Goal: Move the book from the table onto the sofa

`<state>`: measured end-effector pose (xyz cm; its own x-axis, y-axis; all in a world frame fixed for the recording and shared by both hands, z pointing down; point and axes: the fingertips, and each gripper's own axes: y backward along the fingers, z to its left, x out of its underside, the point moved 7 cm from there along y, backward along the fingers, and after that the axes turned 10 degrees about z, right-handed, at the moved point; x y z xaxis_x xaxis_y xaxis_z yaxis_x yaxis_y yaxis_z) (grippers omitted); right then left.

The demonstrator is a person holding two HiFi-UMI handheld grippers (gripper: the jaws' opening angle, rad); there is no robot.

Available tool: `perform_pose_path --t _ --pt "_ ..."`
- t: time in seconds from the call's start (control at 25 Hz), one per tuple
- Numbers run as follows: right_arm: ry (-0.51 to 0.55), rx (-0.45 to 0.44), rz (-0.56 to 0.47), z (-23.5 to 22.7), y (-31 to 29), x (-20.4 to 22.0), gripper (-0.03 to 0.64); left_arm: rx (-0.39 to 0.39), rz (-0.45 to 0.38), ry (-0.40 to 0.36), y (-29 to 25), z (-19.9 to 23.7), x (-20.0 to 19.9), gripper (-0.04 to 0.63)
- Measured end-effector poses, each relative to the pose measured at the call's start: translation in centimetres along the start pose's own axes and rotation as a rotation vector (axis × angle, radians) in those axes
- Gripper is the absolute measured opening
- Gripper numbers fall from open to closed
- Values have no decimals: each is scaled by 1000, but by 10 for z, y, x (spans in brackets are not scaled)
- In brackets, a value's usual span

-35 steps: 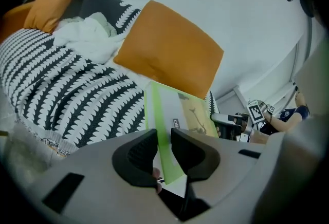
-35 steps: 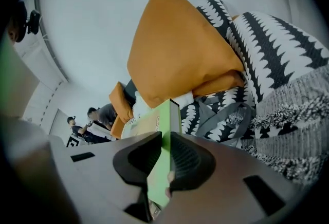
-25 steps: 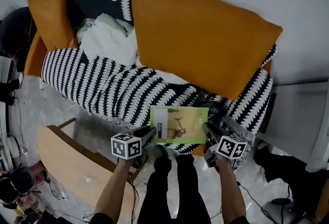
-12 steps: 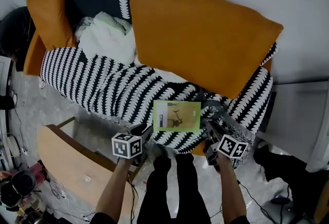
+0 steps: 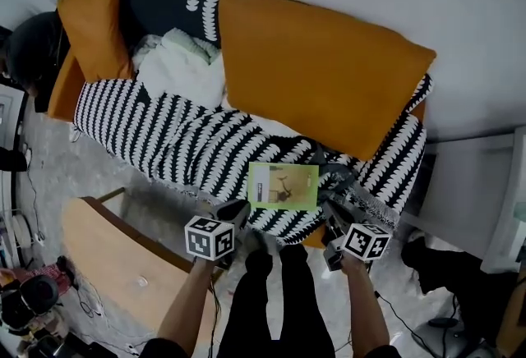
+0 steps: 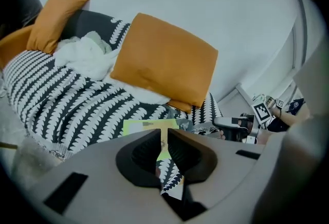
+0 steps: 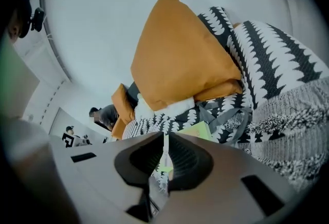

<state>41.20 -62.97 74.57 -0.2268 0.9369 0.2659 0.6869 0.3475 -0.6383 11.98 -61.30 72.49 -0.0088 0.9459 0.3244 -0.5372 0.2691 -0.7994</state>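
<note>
The green book (image 5: 283, 185) lies flat on the black-and-white throw at the sofa's front edge, cover up. My left gripper (image 5: 239, 209) hangs just off the book's lower left corner, and my right gripper (image 5: 332, 209) off its lower right corner. Neither touches the book. Both pairs of jaws are closing, with a narrow slit left and nothing between them. In the left gripper view the book (image 6: 142, 126) shows beyond the jaws of the left gripper (image 6: 163, 138). In the right gripper view a corner of the book (image 7: 198, 130) shows past the right gripper (image 7: 165, 149).
A large orange cushion (image 5: 320, 77) leans on the sofa back behind the book. A smaller orange cushion (image 5: 94, 28) and a white blanket (image 5: 185, 69) lie to the left. The wooden table (image 5: 115, 266) stands at lower left. A person in dark clothes (image 5: 33, 52) sits at the sofa's far left.
A second ago both grippers held the book by its lower corners. They let go of it on the throw, drew back and rose a little; the book lies still.
</note>
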Motion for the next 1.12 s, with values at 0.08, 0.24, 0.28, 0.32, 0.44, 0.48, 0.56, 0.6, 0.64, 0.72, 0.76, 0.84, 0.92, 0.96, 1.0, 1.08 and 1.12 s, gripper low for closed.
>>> perform_pose_path --t 0.08,0.24,0.28,0.32,0.44,0.48,0.56,0.6,0.64,0.72,0.76,0.84,0.92,0.96,1.0,1.08,1.12 --pt "4 -10 -4 9 8 2 44 1 -15 -8 8 -10 -1 48" --pt "17 -31 -15 26 20 3 34 -3 -36 -16 23 -25 -3 38" --pt "21 -35 -18 30 24 2 30 -4 -40 -20 27 -29 -3 36" --pt "26 -41 -21 34 27 1 28 -5 -45 -24 31 -34 -4 33" --pt "49 -59 -28 52 41 -3 24 -8 -64 -30 48 -49 -5 25" --pt "59 -65 -30 59 47 -4 23 -9 -73 -32 56 -55 -6 24" --pt "82 -81 -38 76 59 -9 23 -12 -94 -46 71 -70 -11 21" --pt "93 -89 -42 84 65 -12 23 -13 -105 -55 79 -78 -14 20" --pt "103 -96 -47 93 73 -13 23 -13 -115 -65 88 -86 -16 20" --pt "122 -110 -59 113 90 -14 23 -11 -140 -84 109 -105 -19 18" --pt "134 -118 -68 123 98 -15 23 -10 -156 -96 119 -113 -21 17" --pt "158 -133 -86 142 112 -18 23 -10 -192 -118 138 -128 -26 15" --pt "174 -144 -100 156 126 -15 22 -11 -221 -135 155 -142 -26 15" --pt "183 -148 -106 162 132 -13 22 -11 -234 -142 163 -148 -25 15" --pt "194 -152 -112 167 138 -13 22 -13 -247 -150 170 -153 -25 15" --pt "220 -157 -123 178 147 -14 21 -14 -272 -165 182 -160 -26 15" --pt "230 -160 -127 184 151 -14 22 -15 -281 -172 188 -163 -26 15"
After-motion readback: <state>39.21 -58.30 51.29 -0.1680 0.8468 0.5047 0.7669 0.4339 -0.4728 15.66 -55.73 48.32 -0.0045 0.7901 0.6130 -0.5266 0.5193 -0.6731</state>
